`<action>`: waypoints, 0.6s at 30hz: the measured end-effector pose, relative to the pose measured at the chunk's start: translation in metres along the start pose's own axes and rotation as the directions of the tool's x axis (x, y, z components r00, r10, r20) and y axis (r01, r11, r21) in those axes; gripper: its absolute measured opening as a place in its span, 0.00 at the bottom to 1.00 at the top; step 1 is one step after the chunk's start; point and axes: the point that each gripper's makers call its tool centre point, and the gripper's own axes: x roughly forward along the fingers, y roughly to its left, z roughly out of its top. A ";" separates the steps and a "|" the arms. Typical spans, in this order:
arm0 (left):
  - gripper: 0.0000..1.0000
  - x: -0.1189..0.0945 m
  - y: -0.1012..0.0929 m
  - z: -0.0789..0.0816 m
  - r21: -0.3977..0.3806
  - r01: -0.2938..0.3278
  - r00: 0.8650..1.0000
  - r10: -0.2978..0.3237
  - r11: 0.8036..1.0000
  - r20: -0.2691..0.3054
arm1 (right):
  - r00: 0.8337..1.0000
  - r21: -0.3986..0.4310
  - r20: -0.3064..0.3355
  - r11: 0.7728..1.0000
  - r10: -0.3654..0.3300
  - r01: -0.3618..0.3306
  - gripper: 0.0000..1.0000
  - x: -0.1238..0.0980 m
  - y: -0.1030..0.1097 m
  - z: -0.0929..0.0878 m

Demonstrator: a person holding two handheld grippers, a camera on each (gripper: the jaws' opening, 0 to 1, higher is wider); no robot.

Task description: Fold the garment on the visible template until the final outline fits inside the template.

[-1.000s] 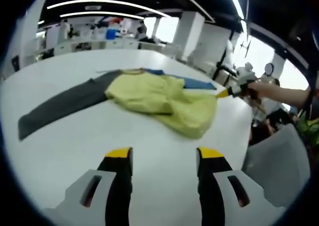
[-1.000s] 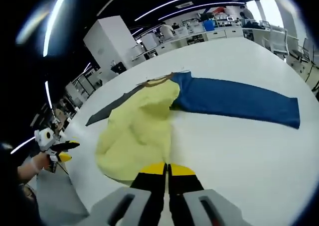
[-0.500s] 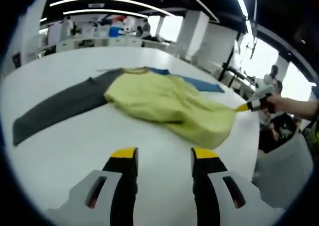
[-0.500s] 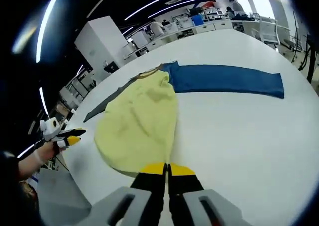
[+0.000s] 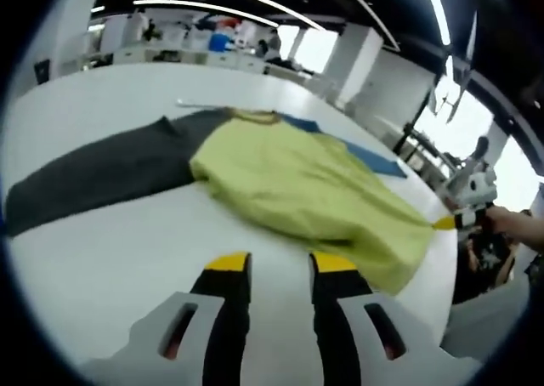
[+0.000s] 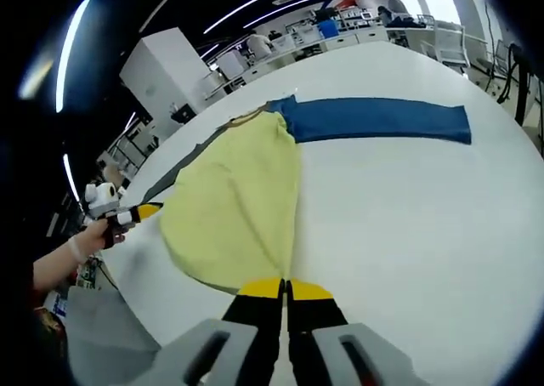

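Garment (image 5: 306, 186) flat on table (image 5: 102, 250), probably atop template (image 6: 374, 120).

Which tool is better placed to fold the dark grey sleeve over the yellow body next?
Left. The left tool is open, facing the dark grey fabric sleeve; the right tool is shut on the yellow fabric body.

yellow garment (image 5: 314, 186) i see spread flat on the white bench (image 5: 102, 241), one sleeve grey (image 5: 93, 169), the other blue (image 6: 374, 119).
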 end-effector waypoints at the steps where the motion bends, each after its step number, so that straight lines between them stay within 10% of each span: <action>1: 0.21 0.004 0.002 0.001 -0.014 -0.001 1.000 0.001 1.000 0.001 | 1.000 0.004 0.002 1.000 -0.003 0.003 0.00 0.000 -0.001 0.001; 18: 0.12 0.033 -0.004 0.007 -0.324 0.022 0.997 0.001 0.946 0.072 | 1.000 -0.001 -0.005 1.000 -0.012 0.012 0.00 0.002 -0.005 0.000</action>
